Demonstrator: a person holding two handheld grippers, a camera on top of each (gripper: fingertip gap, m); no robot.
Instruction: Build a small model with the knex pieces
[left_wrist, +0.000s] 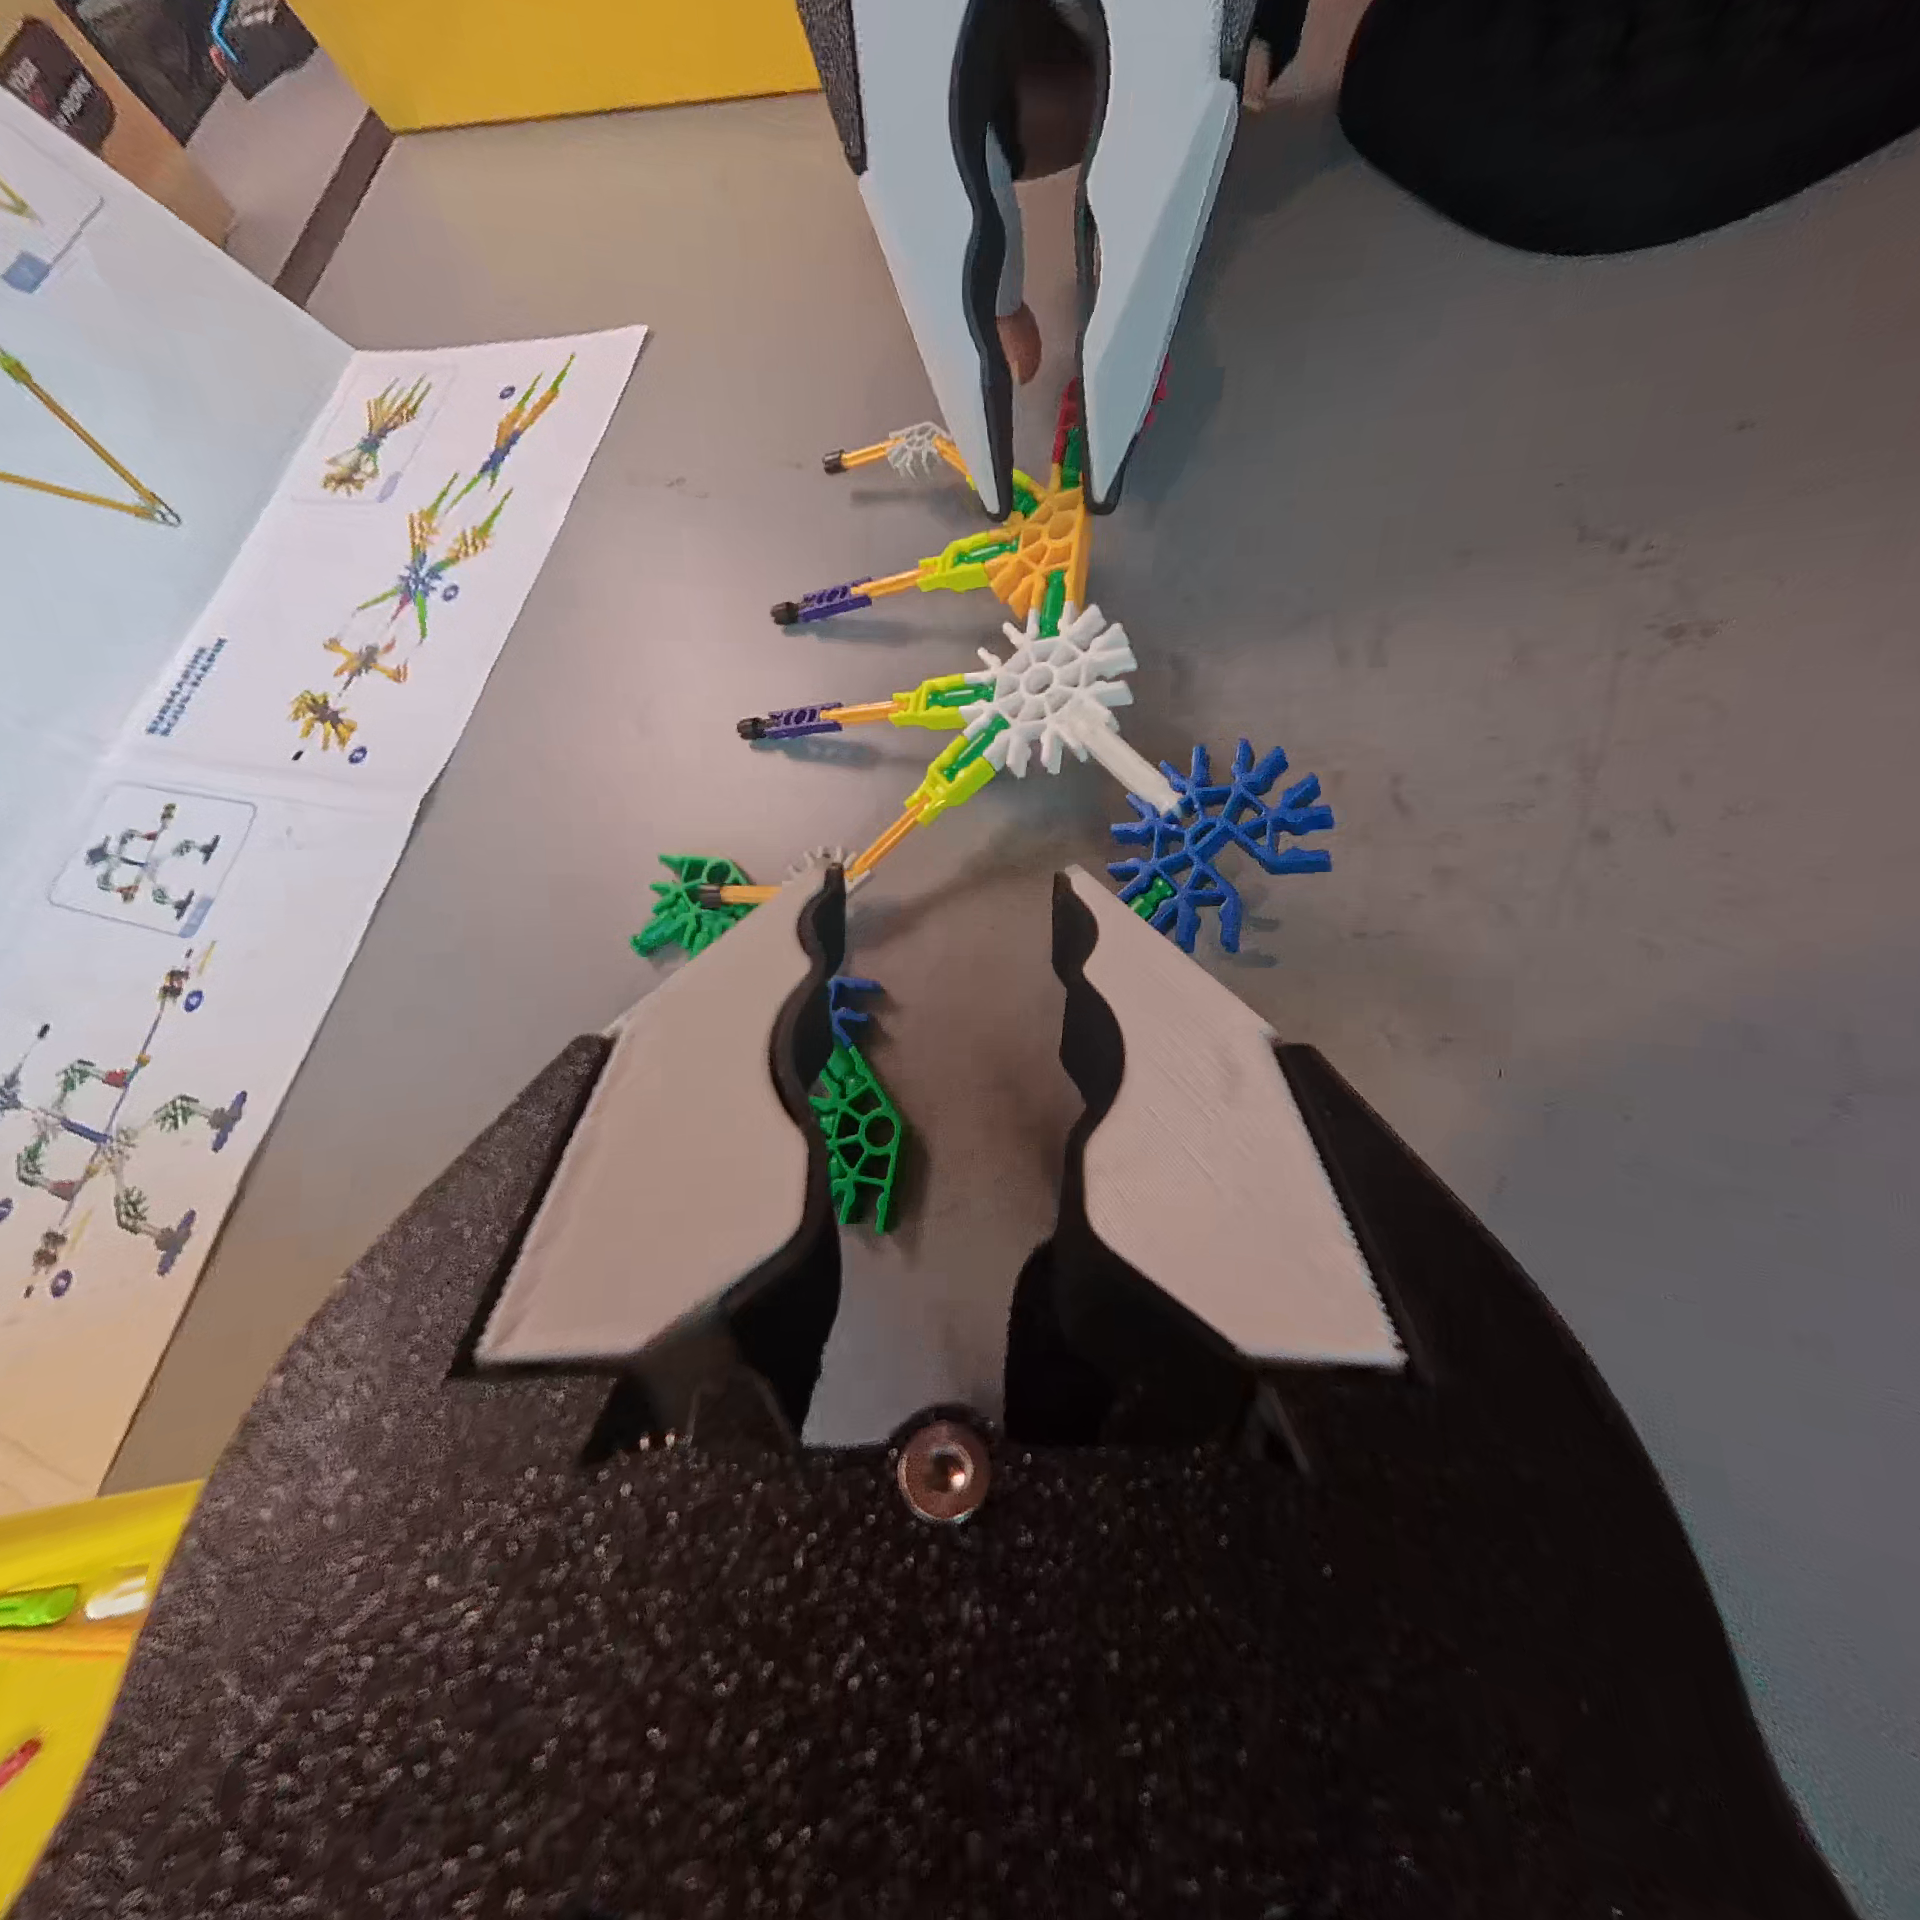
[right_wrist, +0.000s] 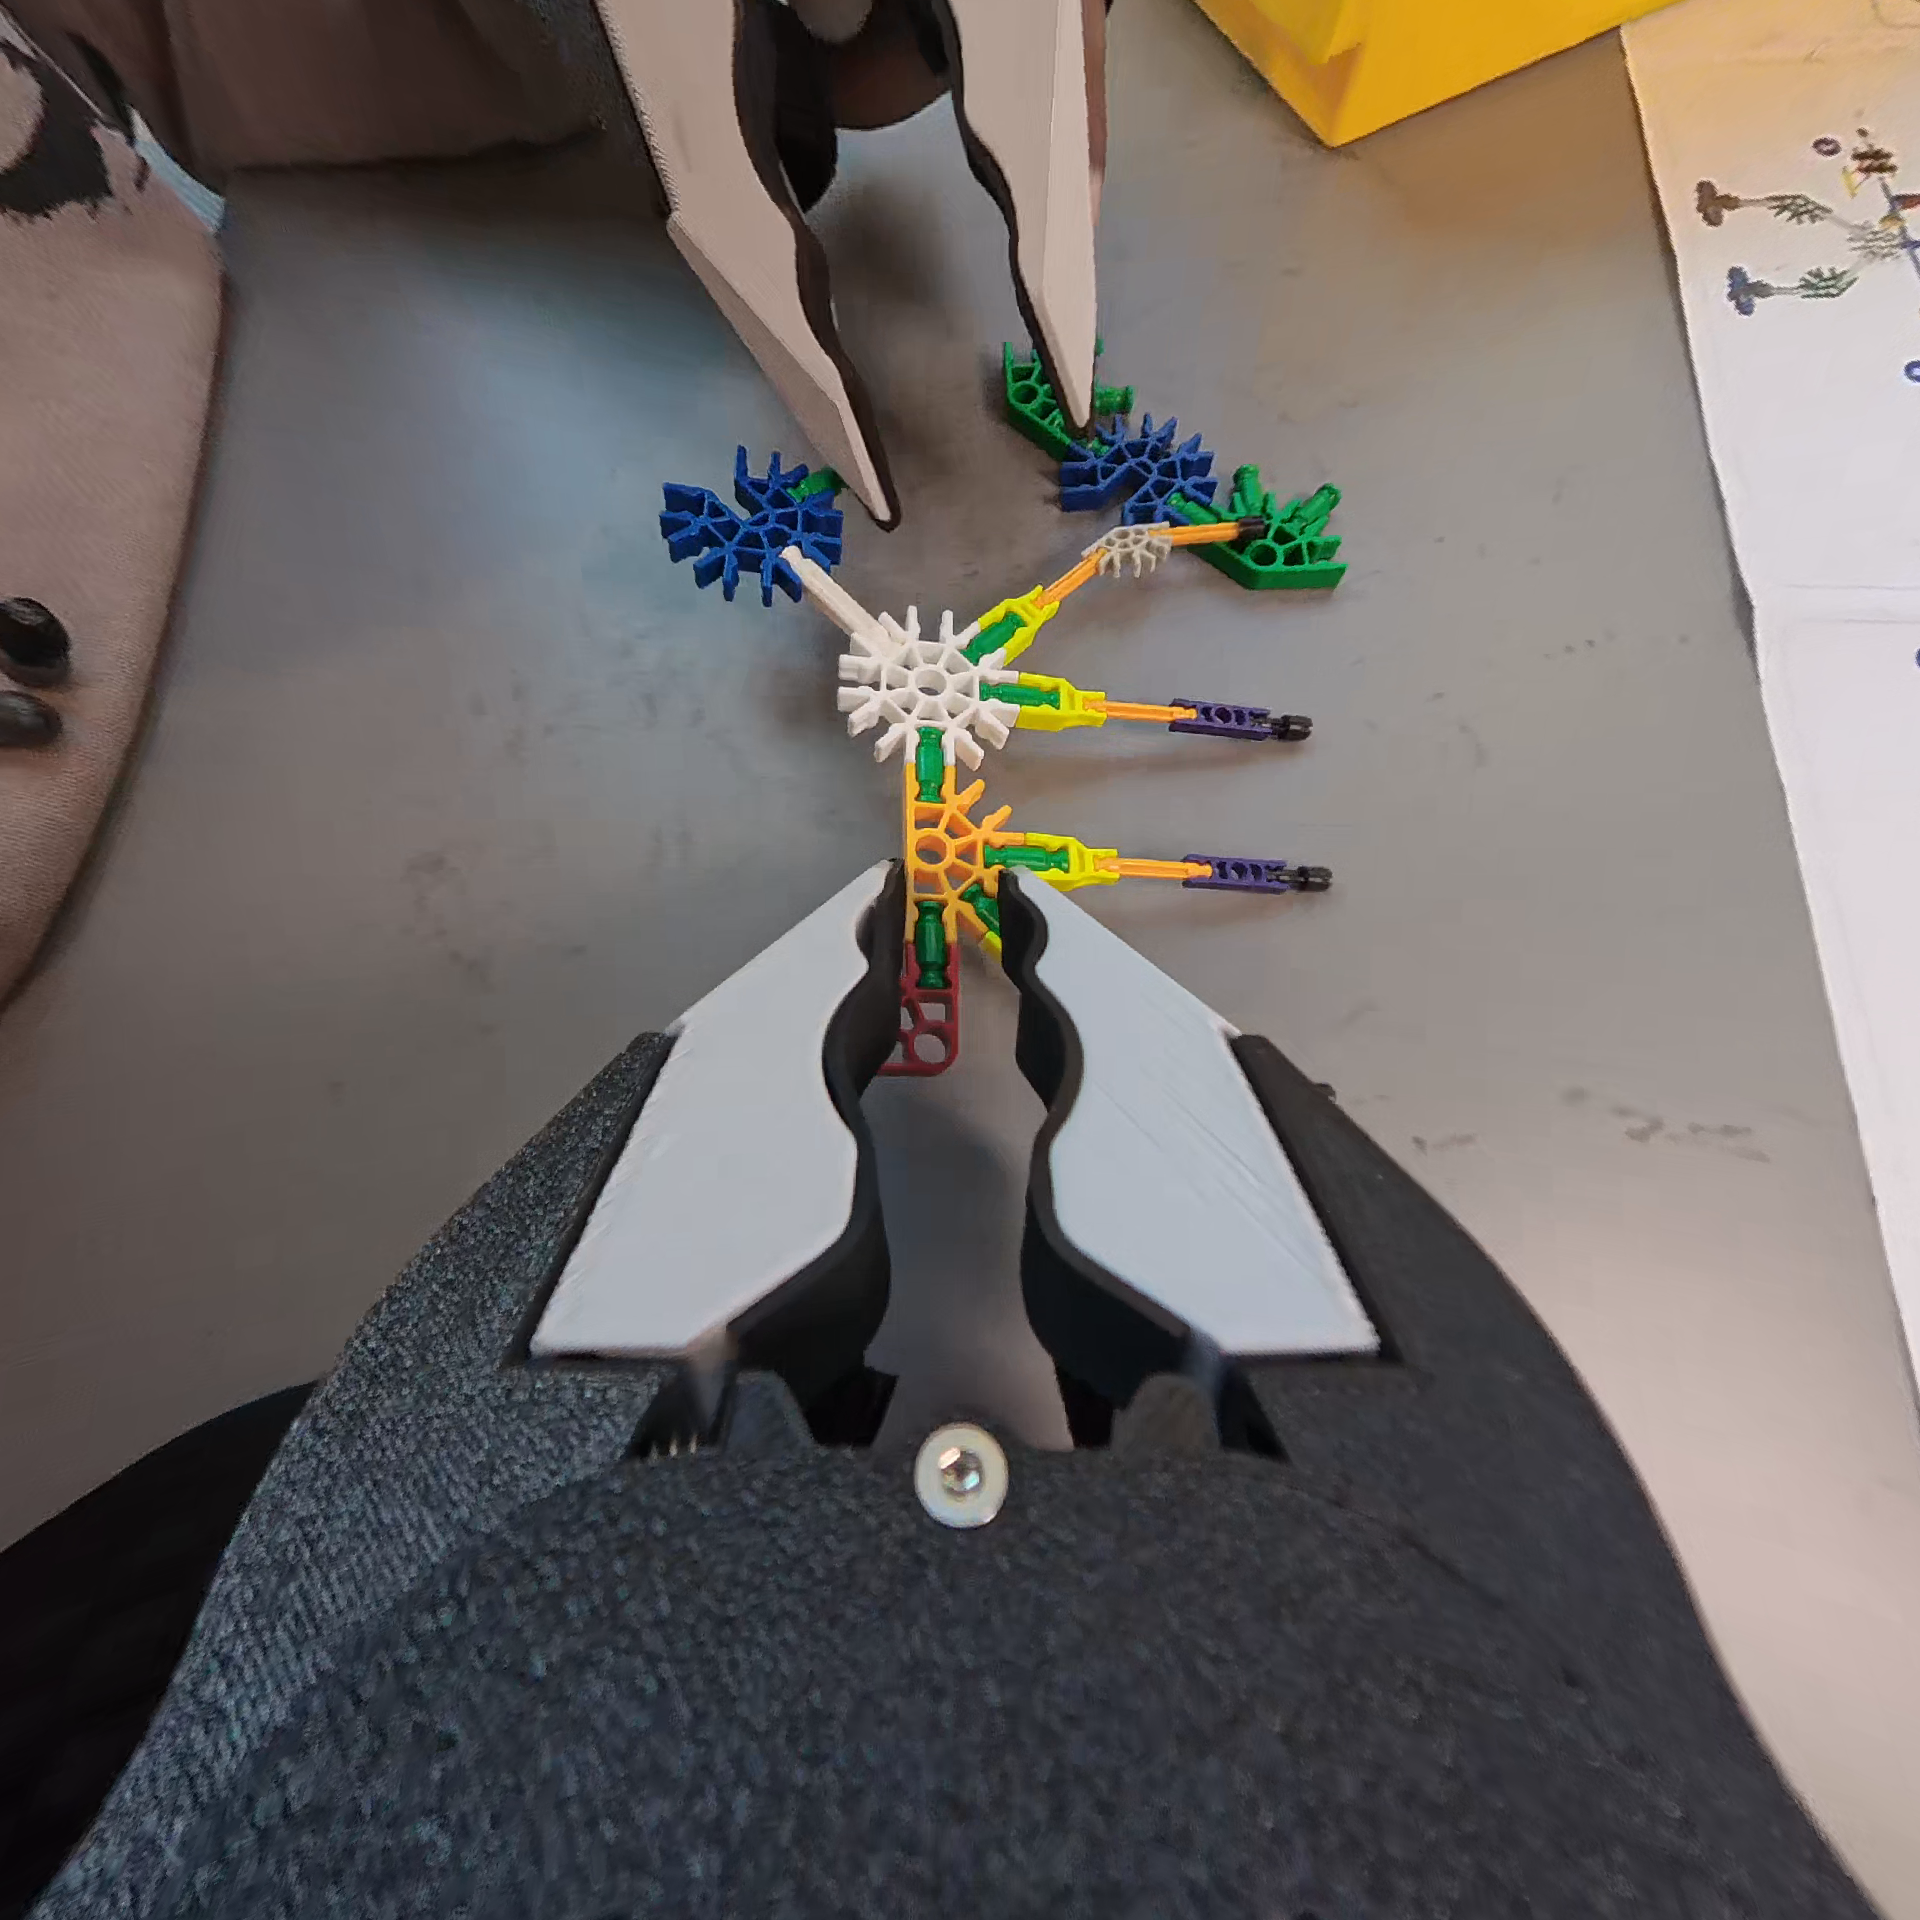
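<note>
A flat toy model of plastic rods and connectors lies on the grey table. It has a white snowflake connector (left_wrist: 1049, 691) (right_wrist: 925, 686), an orange connector (left_wrist: 1049, 551) (right_wrist: 940, 847), a blue connector (left_wrist: 1221, 836) (right_wrist: 748, 530) and a red end piece (right_wrist: 925, 1023). My right gripper (right_wrist: 948, 873) is shut on the orange connector, tips down at the table; it also shows in the left wrist view (left_wrist: 1049, 507). My left gripper (left_wrist: 948, 883) (right_wrist: 982, 468) is open and empty, between the blue connector and a separate green and blue cluster (left_wrist: 857, 1132) (right_wrist: 1143, 468).
A folded instruction sheet (left_wrist: 364, 623) (right_wrist: 1829, 520) lies beside the model. A yellow box (left_wrist: 540, 52) (right_wrist: 1403, 62) stands near it. A yellow tray corner (left_wrist: 52, 1662) holds small parts. A black object (left_wrist: 1662, 104) and patterned fabric (right_wrist: 83, 416) border the table. The tips of one gripper are about 9 centimetres away from the tips of the other.
</note>
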